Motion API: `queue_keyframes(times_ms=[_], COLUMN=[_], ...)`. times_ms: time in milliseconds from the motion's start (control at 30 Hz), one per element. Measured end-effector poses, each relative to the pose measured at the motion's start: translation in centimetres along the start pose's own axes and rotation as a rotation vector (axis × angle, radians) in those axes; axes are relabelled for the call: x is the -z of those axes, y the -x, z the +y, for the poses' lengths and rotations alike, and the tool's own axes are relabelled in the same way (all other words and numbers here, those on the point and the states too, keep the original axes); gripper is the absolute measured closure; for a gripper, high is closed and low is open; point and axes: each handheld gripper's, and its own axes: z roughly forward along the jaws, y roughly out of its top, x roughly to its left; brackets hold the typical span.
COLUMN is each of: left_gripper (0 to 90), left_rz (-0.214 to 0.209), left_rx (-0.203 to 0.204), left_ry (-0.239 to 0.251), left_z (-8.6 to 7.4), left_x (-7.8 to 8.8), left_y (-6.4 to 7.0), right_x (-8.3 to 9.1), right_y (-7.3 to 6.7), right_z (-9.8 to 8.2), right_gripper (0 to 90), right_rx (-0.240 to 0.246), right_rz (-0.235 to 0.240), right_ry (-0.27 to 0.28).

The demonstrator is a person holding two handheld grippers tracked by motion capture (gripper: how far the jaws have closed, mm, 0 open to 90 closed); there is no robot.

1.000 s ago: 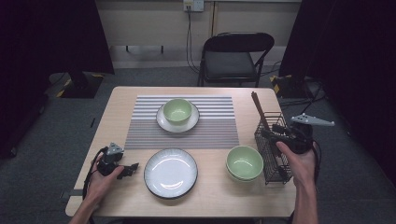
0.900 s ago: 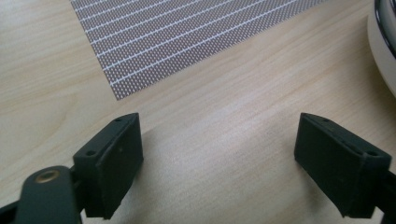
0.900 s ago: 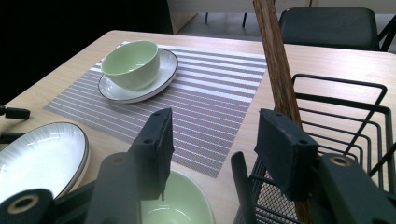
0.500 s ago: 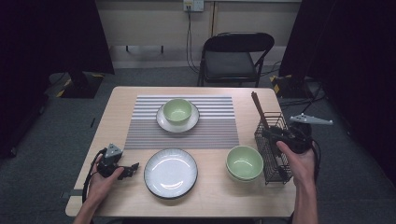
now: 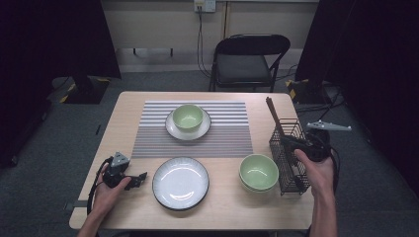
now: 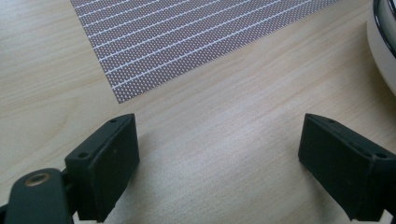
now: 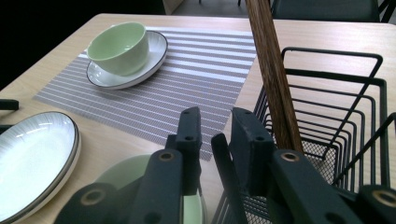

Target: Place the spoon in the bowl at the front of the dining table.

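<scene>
From the high view, the left gripper [image 5: 134, 180] rests on the wooden surface [image 5: 227, 212] at about 9 o'clock from the white plate [image 5: 180, 182], parked out of the way, while the right gripper [image 5: 291, 143] sits over the wire basket [image 5: 290, 157] at 3 o'clock from the near green bowl [image 5: 258, 172], placed to pick from it. In the left gripper view, the jaws stand wide apart over bare wood, holding nothing. In the right gripper view, the jaws have just been closing around the basket's near rim wire [image 7: 226, 179], a narrow gap left, beside the upright wooden chopsticks [image 7: 273, 70]
</scene>
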Motion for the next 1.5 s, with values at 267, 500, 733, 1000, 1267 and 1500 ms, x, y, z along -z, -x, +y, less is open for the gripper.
queue_keyframes(times_ms=[267,500,733,1000,1267,1500], left_gripper=[11.8,11.8,11.8,11.8,11.8,11.8], left_rz=[0.0,0.003,0.002,0.003,0.002,0.002], left_rx=[0.0,0.001,0.0,0.002,0.001,0.0], left_ry=[0.0,0.0,0.0,0.001,0.0,0.0], left_z=[0.0,0.0,0.0,0.0,0.0,0.0], left_x=[0.0,0.0,0.0,0.0,0.0,0.0], left_y=[0.0,0.0,0.0,0.0,0.0,0.0], right_x=[-0.1,-0.6,-0.1,0.1,0.8,0.8], right_y=[0.0,0.0,0.0,-0.3,-0.9,-1.0], right_z=[-0.1,-0.1,-0.2,-0.2,0.0,-0.4], right_gripper=[82.2,81.5,82.6,83.8,84.5,82.0], right_rx=[0.012,0.029,0.024,0.036,0.069,0.072], right_rz=[-0.011,-0.017,-0.01,-0.012,0.03,0.048], right_ry=[-0.001,-0.013,-0.002,-0.004,0.024,0.015])
